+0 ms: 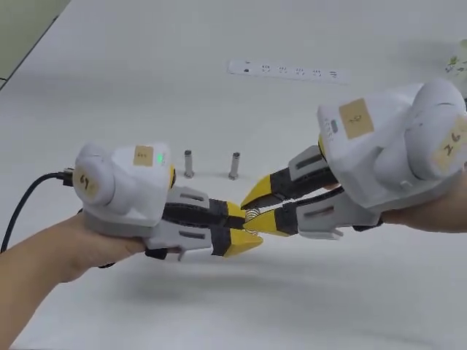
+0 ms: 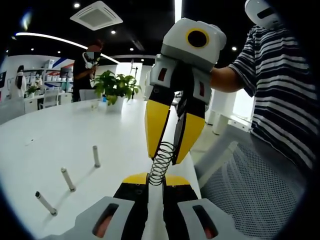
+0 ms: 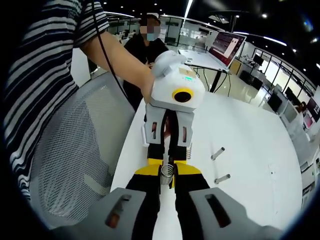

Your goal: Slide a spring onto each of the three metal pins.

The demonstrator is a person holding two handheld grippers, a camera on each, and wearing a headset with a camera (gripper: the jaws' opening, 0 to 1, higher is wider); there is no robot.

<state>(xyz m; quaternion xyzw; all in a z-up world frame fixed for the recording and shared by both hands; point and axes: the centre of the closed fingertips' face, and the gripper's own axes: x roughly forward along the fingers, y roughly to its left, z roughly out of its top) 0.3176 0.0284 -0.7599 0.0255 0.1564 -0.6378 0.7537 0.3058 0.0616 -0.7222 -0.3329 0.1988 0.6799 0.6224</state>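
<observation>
A small metal spring (image 1: 252, 216) hangs in the air between my two grippers, above the white table (image 1: 219, 306). The left gripper (image 1: 246, 227) comes in from the left, its yellow jaws closed on one end of the spring (image 2: 159, 167). From the right, the right gripper (image 1: 254, 213) has its jaws pressed against the other end of the spring (image 3: 166, 172). Two metal pins (image 1: 188, 163) (image 1: 234, 165) stand upright just behind the grippers. In the left gripper view all three pins (image 2: 95, 156) (image 2: 68, 179) (image 2: 46, 203) stand bare in a row.
A white power strip (image 1: 284, 71) lies at the far side of the table. A black cable (image 1: 25, 204) trails from the left gripper. A potted plant (image 2: 116, 86) stands at the table's end, a person (image 2: 89, 62) beyond it. A mesh chair (image 3: 85, 155) sits beside the table.
</observation>
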